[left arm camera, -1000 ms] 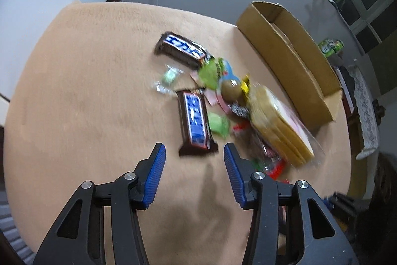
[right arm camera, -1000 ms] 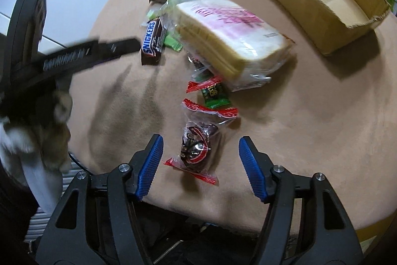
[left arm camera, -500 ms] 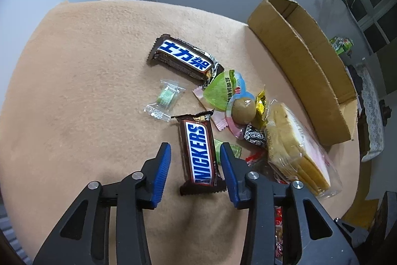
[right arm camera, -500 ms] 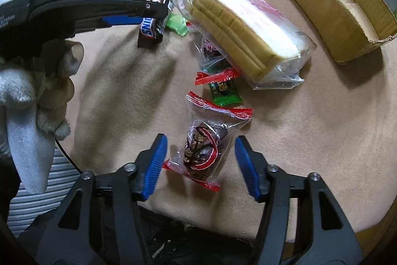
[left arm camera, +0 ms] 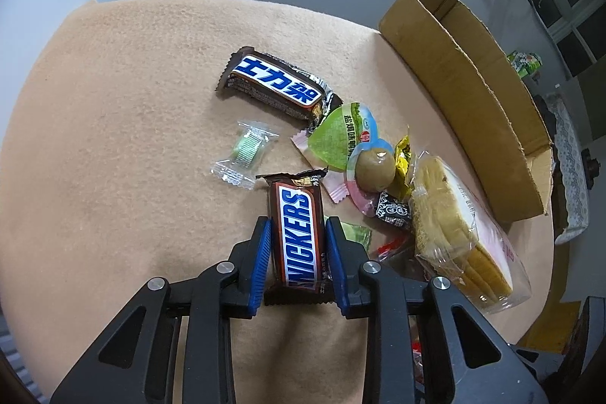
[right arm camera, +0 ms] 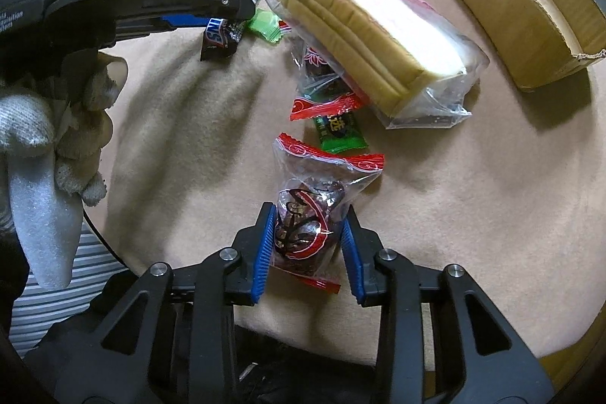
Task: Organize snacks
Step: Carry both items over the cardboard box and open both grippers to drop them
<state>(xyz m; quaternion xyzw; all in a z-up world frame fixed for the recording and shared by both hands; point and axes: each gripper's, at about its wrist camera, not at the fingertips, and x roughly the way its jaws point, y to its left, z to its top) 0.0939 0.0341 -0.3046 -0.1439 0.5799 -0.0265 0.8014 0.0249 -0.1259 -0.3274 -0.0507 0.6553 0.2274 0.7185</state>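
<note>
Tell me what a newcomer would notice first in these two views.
First, the Snickers bar pinched between the blue fingers of the left gripper, low in the middle of the left view. Next, the right gripper closed around a clear red-edged candy bag near the table's front edge. Behind both, the bagged sliced bread lies on the snack pile, and the open cardboard box stands along the far right side.
</note>
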